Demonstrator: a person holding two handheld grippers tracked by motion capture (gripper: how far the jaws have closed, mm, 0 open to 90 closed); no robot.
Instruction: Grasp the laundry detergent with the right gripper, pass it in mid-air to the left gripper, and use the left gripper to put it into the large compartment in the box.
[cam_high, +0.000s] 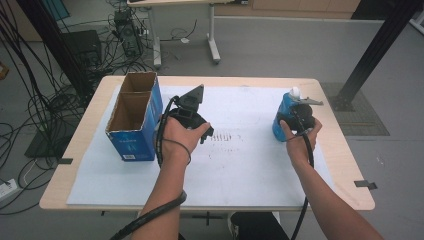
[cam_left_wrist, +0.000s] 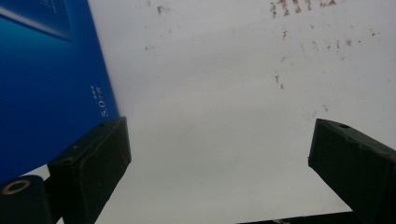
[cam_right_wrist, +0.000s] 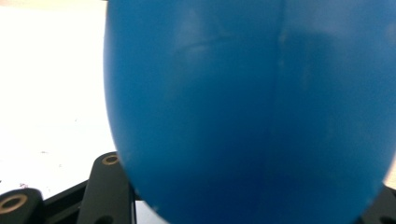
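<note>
A blue bottle (cam_high: 281, 111) with a white cap (cam_high: 295, 91) stands upright at the right of the white mat (cam_high: 250, 165). My right gripper (cam_high: 296, 118) is shut on its body, and the bottle's blue wall (cam_right_wrist: 243, 93) bulges between the jaws of my right gripper (cam_right_wrist: 247, 196) in the right gripper view. My left gripper (cam_high: 192, 120) hovers over the mat just right of an open-topped blue cardboard box (cam_high: 135, 142) with two compartments. Seen in the left gripper view, my left gripper (cam_left_wrist: 219, 135) stands open over bare mat (cam_left_wrist: 224, 84), the box's side (cam_left_wrist: 46, 84) beside its left jaw.
The mat covers most of a light wooden table (cam_high: 345, 150) and carries faint dark specks (cam_high: 225, 137) at its middle. Beyond the table are a desk's legs (cam_high: 212, 45), tangled cables (cam_high: 45, 100) on the floor at left and a black post (cam_high: 380, 45) at right.
</note>
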